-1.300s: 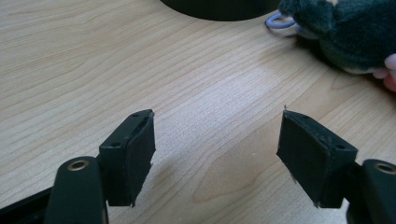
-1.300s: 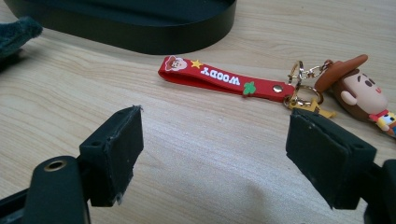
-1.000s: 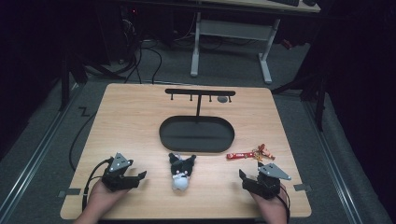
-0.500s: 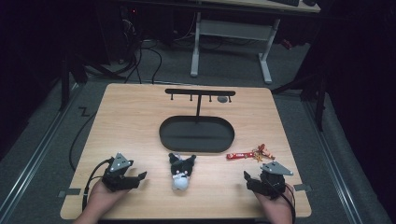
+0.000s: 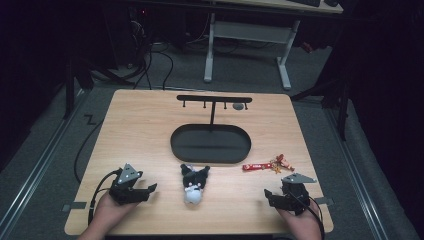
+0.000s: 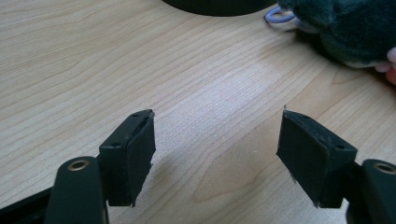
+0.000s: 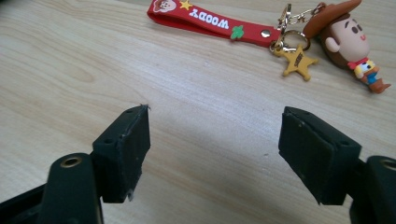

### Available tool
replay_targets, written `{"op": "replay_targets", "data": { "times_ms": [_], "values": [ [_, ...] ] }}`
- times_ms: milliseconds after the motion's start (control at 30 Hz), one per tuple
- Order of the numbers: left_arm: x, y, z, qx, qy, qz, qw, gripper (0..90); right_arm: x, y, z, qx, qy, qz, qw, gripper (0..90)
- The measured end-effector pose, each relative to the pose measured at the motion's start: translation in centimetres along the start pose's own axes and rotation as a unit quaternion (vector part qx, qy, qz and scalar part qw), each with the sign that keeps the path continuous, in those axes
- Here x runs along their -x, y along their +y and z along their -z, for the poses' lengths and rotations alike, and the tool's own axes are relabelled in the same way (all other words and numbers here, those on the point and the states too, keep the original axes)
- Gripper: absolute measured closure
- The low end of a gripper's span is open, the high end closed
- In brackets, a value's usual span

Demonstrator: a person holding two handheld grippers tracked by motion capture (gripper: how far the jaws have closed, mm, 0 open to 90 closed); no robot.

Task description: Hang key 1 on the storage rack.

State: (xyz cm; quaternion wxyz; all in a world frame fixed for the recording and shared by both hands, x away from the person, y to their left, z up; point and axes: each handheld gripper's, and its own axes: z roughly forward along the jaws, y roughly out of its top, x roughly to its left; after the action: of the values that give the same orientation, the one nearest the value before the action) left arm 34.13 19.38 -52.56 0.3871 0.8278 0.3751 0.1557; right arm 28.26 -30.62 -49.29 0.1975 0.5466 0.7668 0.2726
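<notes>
A black-and-white plush toy [image 5: 194, 184] lies near the front middle of the wooden table [image 5: 140, 135]; its dark fur [image 6: 345, 28] and a pale ring [image 6: 279, 16] show at the top right of the left gripper view. My left gripper [image 5: 149, 191] [image 6: 217, 135] rests to its left, open over bare wood. A red Woody strap [image 5: 257, 166] [image 7: 210, 21] with a gold star [image 7: 295, 60] and a cowboy figure [image 7: 348, 39] lies beyond my right gripper [image 5: 270, 196] [image 7: 215, 135]. Its jaws have just been closing a little, still open with nothing between them.
A black stand with an oval base [image 5: 210, 145] and a hook bar [image 5: 214, 99] occupies the table's middle; a small grey item [image 5: 239, 106] hangs near the bar's right end. Cables trail off the table's left side. A white desk frame [image 5: 245, 35] stands behind.
My right gripper has edged slightly to the right near the front edge. The left gripper, the plush toy and the strap have stayed put.
</notes>
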Motion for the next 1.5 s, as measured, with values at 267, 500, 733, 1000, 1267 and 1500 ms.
{"op": "replay_targets", "data": {
  "times_ms": [267, 500, 733, 1000, 1267, 1500],
  "values": [
    [0.2, 0.2, -0.1, -0.004, 0.006, -0.012, 0.9999, 29.4, -0.4, 0.1, 0.5, -0.037, 0.014, 0.013, 0.9991, 32.7],
    [1.0, 0.9, -0.1, 0.000, 0.016, -0.041, 0.9990, 31.3, -0.8, 0.4, 0.8, -0.056, 0.019, 0.017, 0.9981, 36.9],
    [1.2, 1.1, 0.5, 0.029, 0.004, -0.051, 0.9983, 34.5, -1.2, 0.7, 0.4, -0.066, 0.003, 0.027, 0.9975, 33.7],
    [0.5, 1.1, 0.6, 0.036, 0.007, -0.043, 0.9984, 28.1, 1.2, 2.3, 1.2, -0.090, -0.013, 0.010, 0.9958, 38.9],
    [0.9, 1.1, 0.4, 0.038, -0.005, -0.053, 0.9979, 27.8, 4.2, 5.4, 1.5, -0.112, -0.022, 0.015, 0.9934, 44.4],
    [0.9, 1.0, 0.4, 0.040, -0.001, -0.054, 0.9978, 27.2, 5.6, 7.6, -1.1, -0.134, -0.052, 0.030, 0.9891, 47.4]
  ]
}}
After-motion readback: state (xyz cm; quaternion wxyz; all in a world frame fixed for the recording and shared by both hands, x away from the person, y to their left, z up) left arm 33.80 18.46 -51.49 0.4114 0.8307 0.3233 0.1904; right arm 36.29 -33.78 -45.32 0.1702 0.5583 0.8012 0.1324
